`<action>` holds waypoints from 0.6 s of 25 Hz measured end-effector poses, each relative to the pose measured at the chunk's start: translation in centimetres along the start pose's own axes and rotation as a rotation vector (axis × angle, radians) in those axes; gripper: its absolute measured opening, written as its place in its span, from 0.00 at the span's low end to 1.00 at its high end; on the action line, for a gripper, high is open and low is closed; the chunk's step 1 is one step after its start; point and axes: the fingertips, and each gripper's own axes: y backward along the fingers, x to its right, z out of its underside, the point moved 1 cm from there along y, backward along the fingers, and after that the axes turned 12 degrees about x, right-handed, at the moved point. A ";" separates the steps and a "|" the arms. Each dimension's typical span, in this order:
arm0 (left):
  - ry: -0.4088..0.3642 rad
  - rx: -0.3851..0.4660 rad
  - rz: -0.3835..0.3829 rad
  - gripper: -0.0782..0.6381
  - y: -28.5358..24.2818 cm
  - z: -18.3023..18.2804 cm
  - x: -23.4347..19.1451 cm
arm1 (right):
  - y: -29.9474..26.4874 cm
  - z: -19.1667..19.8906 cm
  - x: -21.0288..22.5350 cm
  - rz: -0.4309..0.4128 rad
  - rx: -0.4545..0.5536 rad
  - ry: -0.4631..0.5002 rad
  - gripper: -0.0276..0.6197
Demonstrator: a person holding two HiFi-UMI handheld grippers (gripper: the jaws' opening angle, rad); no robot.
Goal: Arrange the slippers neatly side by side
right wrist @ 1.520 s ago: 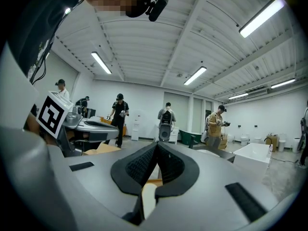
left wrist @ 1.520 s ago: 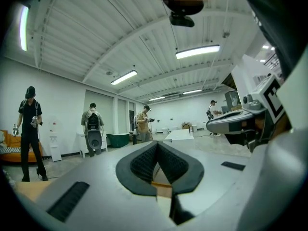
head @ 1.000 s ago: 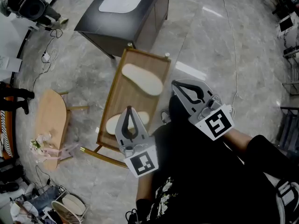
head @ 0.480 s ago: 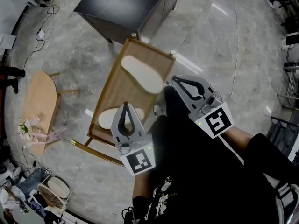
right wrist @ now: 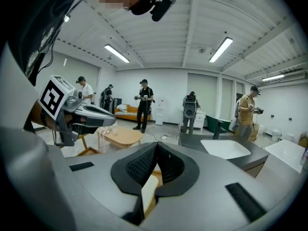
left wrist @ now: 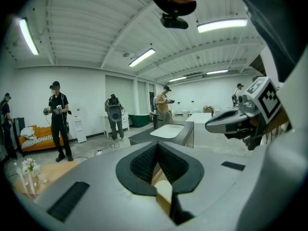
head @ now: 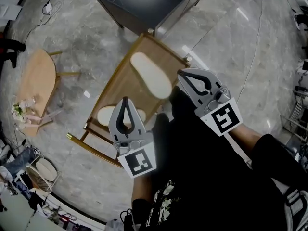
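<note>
Two cream slippers lie on a low wooden slatted bench (head: pixel 122 78). The far slipper (head: pixel 150 81) lies slanted near the bench's right edge. The near slipper (head: pixel 105 115) lies at the front end, partly hidden by my left gripper (head: pixel 125 100), which hangs over it, shut and empty. My right gripper (head: pixel 180 73), also shut and empty, is just off the bench's right edge beside the far slipper. In the left gripper view the jaws (left wrist: pixel 157 146) meet, with a sliver of slipper (left wrist: pixel 163 191) below. The right gripper view shows the same shut jaws (right wrist: pixel 156 146) above a slipper (right wrist: pixel 148 189).
A dark cabinet (head: pixel 144 8) with a white basin stands beyond the bench. A small wooden side table (head: pixel 34 83) with flowers is at the left. Cables and a wire basket (head: pixel 42 170) lie on the marble floor. Several people (right wrist: pixel 144 102) stand in the room.
Both grippers, still shut, have moved forward and lower toward the bench. The left one now covers more of the near slipper. The head view has swung, pushing the cabinet to the top edge.
</note>
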 end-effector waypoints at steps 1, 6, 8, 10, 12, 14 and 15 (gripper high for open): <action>0.007 -0.006 -0.019 0.11 -0.3 -0.1 0.0 | -0.6 0.0 0.3 -0.022 0.006 0.003 0.04; -0.031 -0.032 -0.109 0.11 -1.5 -1.1 -0.5 | -2.9 0.4 1.6 -0.120 0.032 -0.028 0.04; -0.043 -0.038 -0.149 0.11 -1.8 -1.4 -0.9 | -3.9 0.4 1.7 -0.164 0.044 -0.031 0.04; -0.058 -0.042 -0.193 0.11 -1.8 -1.7 -1.2 | -4.6 0.4 1.8 -0.202 0.056 -0.044 0.04; -0.067 -0.048 -0.236 0.11 -1.6 -1.9 -1.1 | -4.8 0.6 2.0 -0.240 0.055 -0.052 0.04; -0.068 -0.060 -0.277 0.11 -1.4 -1.6 -1.1 | -5.1 1.1 2.0 -0.290 0.048 -0.045 0.04; -0.068 -0.067 -0.296 0.11 -1.4 -1.4 -1.1 | -5.4 1.4 2.0 -0.316 0.046 -0.041 0.04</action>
